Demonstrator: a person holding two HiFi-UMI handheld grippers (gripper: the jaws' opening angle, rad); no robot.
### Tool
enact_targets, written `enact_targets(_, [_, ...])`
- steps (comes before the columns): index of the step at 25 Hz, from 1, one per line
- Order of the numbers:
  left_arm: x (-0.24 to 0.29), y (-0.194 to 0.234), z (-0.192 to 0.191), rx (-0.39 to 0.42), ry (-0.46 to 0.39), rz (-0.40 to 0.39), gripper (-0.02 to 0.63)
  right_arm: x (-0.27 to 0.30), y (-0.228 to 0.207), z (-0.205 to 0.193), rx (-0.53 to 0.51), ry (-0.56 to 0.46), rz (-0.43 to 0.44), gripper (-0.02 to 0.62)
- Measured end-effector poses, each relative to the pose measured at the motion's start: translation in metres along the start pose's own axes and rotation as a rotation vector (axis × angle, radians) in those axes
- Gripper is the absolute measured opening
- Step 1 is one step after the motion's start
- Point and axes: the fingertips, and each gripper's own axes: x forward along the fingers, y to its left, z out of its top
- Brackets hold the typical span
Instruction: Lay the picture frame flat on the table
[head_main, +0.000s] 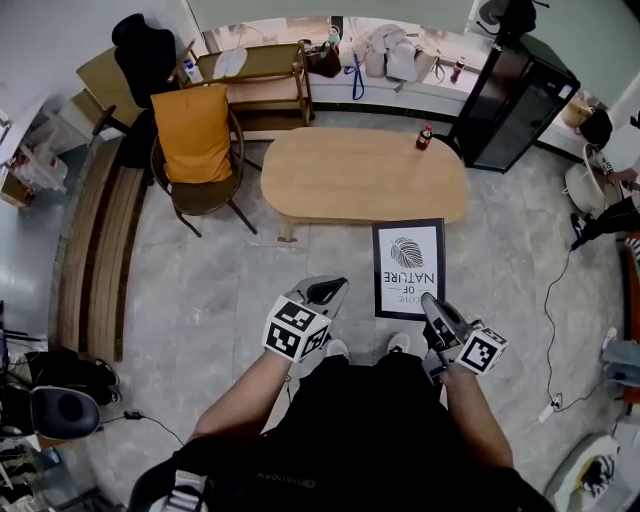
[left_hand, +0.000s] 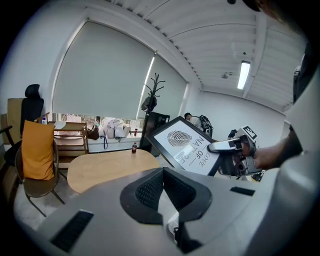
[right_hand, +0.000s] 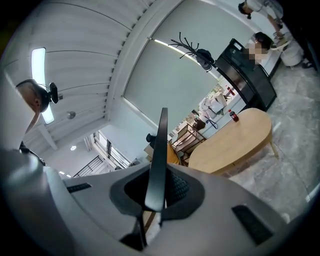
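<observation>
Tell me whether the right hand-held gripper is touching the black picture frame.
Touching. The right gripper view shows the right hand-held gripper with its jaws closed on the thin edge of the black rectangular picture frame, pads pressing both sides.

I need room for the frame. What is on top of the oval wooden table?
A small dark bottle stands at the far right of the table; nothing else shows. The held picture frame may hide a sliver of its near edge.

Matt black picture frame (head_main: 408, 268), paper print; smooth light wood table (head_main: 350, 175); glossy tiled floor (head_main: 250, 285).
</observation>
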Motion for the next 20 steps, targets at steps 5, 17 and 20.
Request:
enact_targets(5, [0.007, 0.02, -0.004, -0.029, 0.016, 0.014, 0.005, 0.031, -0.005, 0.01, 0.01, 0.015, 0.004, 0.017])
enact_targets(17, [0.041, 0.08, 0.038, -0.036, 0.012, 0.107, 0.005, 0.119, -0.042, 0.065, 0.042, 0.051, 0.08, 0.017])
enact_targets(20, [0.062, 0.104, 0.06, -0.028, 0.013, 0.136, 0.005, 0.146, -0.056, 0.093, 0.047, 0.037, 0.105, 0.017])
